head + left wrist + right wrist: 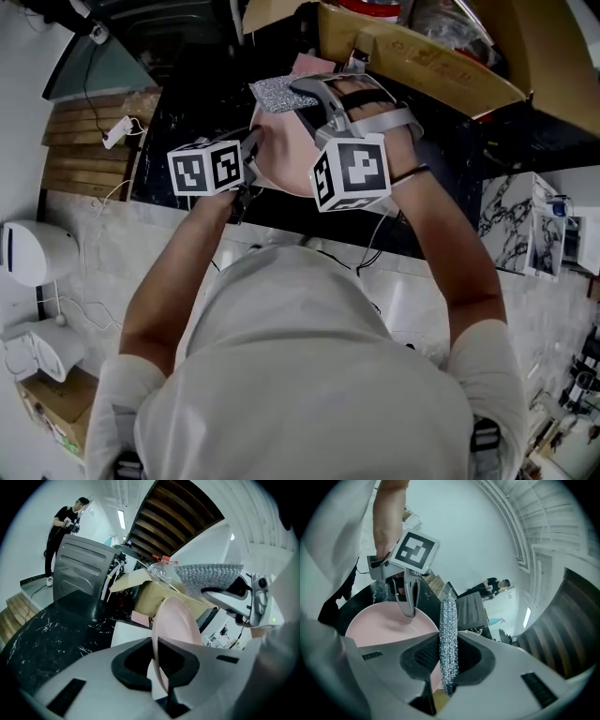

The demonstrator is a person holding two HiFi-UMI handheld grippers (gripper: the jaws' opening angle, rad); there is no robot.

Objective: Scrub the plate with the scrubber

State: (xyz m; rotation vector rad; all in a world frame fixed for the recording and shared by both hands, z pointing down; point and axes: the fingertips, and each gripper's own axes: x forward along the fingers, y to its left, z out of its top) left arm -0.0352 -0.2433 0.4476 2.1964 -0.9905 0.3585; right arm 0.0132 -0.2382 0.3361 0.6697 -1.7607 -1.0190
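Plate [176,620]: rim clamped by left gripper [157,667] to steady it; scrubber [448,639], pinched in right gripper [447,663], poised near plate's far rim for scrubbing.

The plate [281,155] is smooth and pink with a soft sheen. The scrubber [272,92] is a rough, glittering silver mesh. The left tongs [158,663] and right tongs [447,660] are matt grey plastic with black ribbed pads [425,656]. The desk [178,141] is glossy black stone veined white; at one o'clock, the cardboard box [422,61] is matt brown.
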